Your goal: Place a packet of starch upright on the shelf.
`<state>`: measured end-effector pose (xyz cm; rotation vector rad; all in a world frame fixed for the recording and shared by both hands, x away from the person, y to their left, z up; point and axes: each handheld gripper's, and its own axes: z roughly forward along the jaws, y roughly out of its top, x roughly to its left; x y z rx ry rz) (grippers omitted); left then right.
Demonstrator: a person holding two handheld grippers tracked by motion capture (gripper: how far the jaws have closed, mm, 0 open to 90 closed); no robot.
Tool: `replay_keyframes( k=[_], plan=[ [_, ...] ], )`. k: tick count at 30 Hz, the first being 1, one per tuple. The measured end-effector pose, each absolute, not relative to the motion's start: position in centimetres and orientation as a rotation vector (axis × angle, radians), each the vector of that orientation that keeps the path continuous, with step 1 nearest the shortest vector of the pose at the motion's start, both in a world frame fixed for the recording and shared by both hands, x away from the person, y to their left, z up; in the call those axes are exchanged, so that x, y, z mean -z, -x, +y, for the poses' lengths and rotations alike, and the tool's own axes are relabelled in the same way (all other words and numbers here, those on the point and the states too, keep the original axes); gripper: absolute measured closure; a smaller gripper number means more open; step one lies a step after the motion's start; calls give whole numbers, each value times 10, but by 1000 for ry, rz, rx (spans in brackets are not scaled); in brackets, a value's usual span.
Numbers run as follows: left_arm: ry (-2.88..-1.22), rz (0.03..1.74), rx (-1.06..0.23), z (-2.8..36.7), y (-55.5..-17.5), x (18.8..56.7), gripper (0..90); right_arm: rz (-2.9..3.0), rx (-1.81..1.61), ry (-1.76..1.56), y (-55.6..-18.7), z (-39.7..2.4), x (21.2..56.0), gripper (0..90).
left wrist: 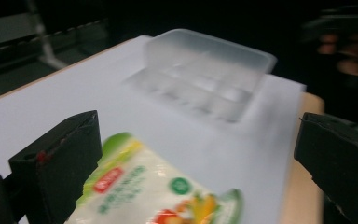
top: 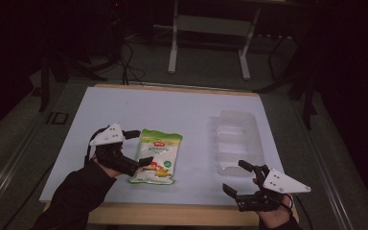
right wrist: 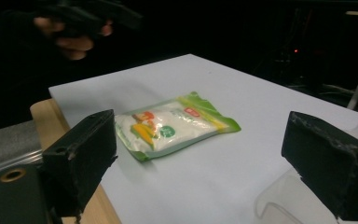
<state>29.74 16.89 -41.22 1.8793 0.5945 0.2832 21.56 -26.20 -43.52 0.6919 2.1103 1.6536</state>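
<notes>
A green and white snack bag (top: 157,156) lies flat on the white table top, left of centre. My left gripper (top: 140,147) stands open around the bag's left edge, one jaw at its far corner and one at its near side. The left gripper view has the bag (left wrist: 149,189) low between the wide jaws. To the right sits a clear plastic tray (top: 237,141), also seen as a ribbed tray (left wrist: 205,74) ahead of the left gripper. My right gripper (top: 237,177) is open near the front right edge, beside the tray's near end. It looks toward the bag (right wrist: 175,123).
The white table top (top: 172,105) has a wooden front edge (top: 172,213). A grey metal stand (top: 211,28) is on the floor behind the table. Cables lie on the floor at the far left.
</notes>
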Motion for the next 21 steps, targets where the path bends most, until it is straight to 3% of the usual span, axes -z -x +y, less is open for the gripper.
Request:
replay_keyframes(
  k=[21],
  plan=[
    [-1947, 885, -284, 170, -386, 470, 61, 2103, -1648, -699, -217, -262, 438, 128]
  ],
)
